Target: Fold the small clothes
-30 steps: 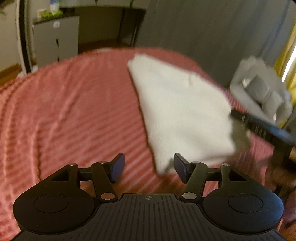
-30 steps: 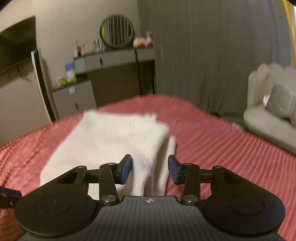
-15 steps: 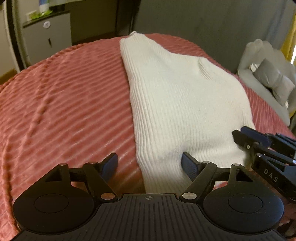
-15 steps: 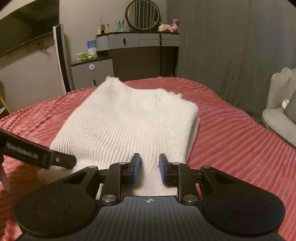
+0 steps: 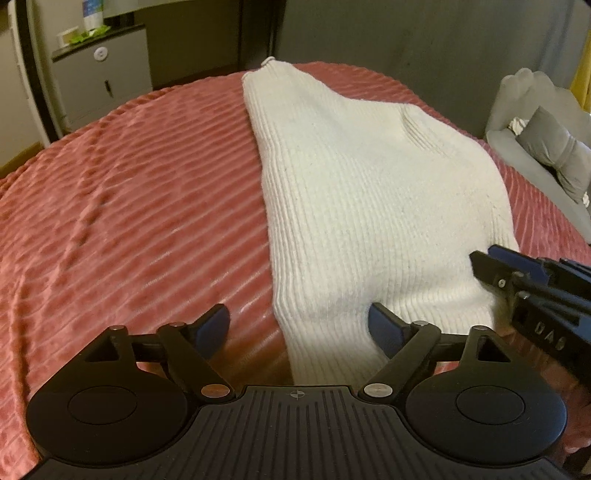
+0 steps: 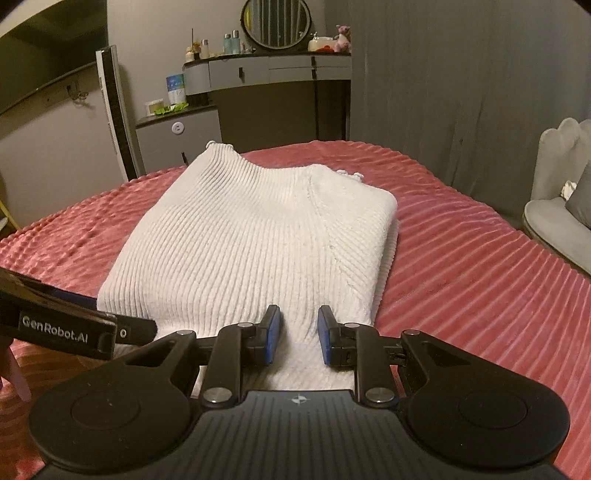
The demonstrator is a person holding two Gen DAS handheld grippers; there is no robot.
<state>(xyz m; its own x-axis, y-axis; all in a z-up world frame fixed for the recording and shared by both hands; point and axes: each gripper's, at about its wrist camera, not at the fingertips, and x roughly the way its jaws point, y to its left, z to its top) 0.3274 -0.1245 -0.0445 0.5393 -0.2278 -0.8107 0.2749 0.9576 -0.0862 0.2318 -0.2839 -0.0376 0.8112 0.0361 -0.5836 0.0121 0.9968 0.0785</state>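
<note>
Sweater (image 6: 251,236) lies flat now; left gripper (image 5: 299,326) opening wider, right gripper (image 6: 297,334) narrowed.

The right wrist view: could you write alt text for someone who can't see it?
A folded white ribbed knit sweater lies on a pink ribbed bedspread. The right gripper holds its narrow jaws over the sweater's near edge.

Folded white ribbed sweater (image 6: 255,236): one; pink ribbed bedspread (image 5: 129,206): one; two-finger tool: two, left tool (image 5: 299,328) and right tool (image 6: 297,336); round mirror (image 6: 275,22): one; grey dresser (image 6: 266,70): one; small grey cabinet (image 6: 177,136): one; pale armchair (image 6: 557,192): one, with one grey cushion (image 5: 557,155); bottles on the dresser: several, too small to count.
</note>
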